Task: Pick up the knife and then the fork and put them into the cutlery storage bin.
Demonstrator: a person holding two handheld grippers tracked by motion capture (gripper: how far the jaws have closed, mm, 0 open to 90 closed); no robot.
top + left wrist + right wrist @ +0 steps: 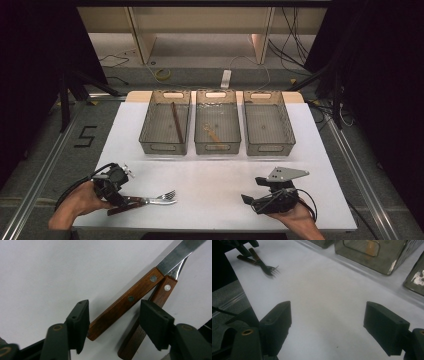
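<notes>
Where wooden handles (125, 303) cross, left tongs (113, 322) straddle them.

We see a white table (320, 150) on a grey floor (40, 150) marked "5" (85, 136). Beyond the table's far edge stand pale wooden furniture legs (141, 42), loose cables (292, 35) and a white power strip (226, 78). Dark curtains (35, 60) flank both sides.

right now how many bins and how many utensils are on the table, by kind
clear bins: 3
wood-handled utensils on the sheet, at the left tool: 2
utensils in bins: 2
total: 7
</notes>
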